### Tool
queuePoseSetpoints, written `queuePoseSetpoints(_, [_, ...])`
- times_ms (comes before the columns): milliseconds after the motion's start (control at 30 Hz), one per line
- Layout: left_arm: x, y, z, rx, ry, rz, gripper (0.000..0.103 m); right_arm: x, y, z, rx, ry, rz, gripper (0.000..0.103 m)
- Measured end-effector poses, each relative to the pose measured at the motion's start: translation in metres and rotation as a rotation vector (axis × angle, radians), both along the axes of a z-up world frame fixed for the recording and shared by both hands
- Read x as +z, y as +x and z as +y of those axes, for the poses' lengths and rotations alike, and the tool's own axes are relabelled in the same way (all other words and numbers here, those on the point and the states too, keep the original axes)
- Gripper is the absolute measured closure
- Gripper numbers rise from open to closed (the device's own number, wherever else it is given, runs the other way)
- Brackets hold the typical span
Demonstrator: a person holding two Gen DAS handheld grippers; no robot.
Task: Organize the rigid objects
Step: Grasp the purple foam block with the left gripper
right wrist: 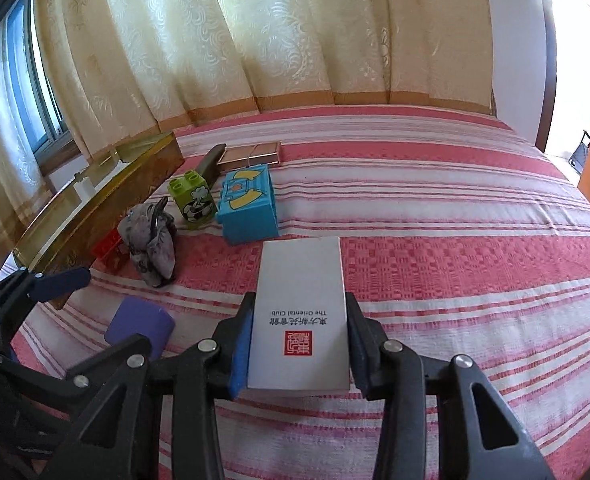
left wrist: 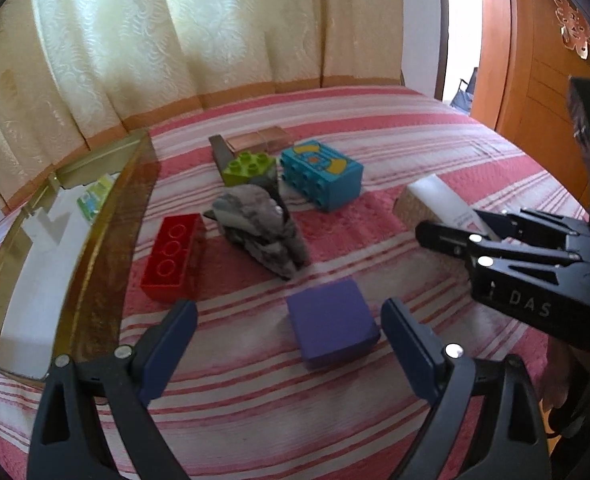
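Observation:
A white card box (right wrist: pixel 301 280) with a red seal lies lengthwise between the blue pads of my right gripper (right wrist: pixel 299 304), which is shut on its near half, just above the striped bedspread. In the left wrist view the same box (left wrist: pixel 439 200) sticks out of the right gripper (left wrist: pixel 451 226) at the right. My left gripper (left wrist: pixel 289 308) is open, and a purple block (left wrist: pixel 331 326) lies on the bed just ahead of its fingers, nearer the right one. In the right wrist view the purple block (right wrist: pixel 143 324) lies beside the left gripper (right wrist: pixel 99 310).
A gold-rimmed open box (left wrist: pixel 95 240) stands at the left. Beside it are a red brick (left wrist: pixel 173 256), a grey rock-like lump (left wrist: pixel 259 232), a green brick (left wrist: pixel 247 166), a blue block (left wrist: pixel 321 174), a dark wedge (left wrist: pixel 221 154) and a flat copper case (left wrist: pixel 259 140). Curtains hang behind the bed.

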State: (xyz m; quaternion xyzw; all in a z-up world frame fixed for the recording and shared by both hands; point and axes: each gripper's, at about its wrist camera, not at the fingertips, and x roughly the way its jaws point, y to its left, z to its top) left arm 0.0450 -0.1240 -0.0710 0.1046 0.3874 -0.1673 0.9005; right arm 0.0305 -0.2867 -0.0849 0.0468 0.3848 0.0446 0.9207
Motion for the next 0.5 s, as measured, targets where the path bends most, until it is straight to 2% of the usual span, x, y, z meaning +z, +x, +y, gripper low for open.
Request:
queuePoseSetpoints(233, [-0.007, 0.007, -0.005, -0.016, 0.016, 0.054, 0.009, 0.001, -0.003, -0.001, -0.018, -0.001, -0.023, 0.060])
queuePoseSetpoints(300, [-0.008, 0.009, -0.003, -0.019, 0.001, 0.071, 0.013, 0.002, -0.004, 0.001, -0.021, -0.017, -0.030, 0.060])
queuePoseSetpoints(433, [-0.011, 0.011, 0.002, -0.026, -0.032, 0.096, 0.039, 0.002, -0.004, 0.005, -0.022, -0.044, -0.028, 0.060])
queuePoseSetpoints(500, [-0.010, 0.010, 0.002, -0.031, -0.037, 0.089, 0.044, 0.002, -0.003, 0.008, -0.019, -0.066, -0.028, 0.060])
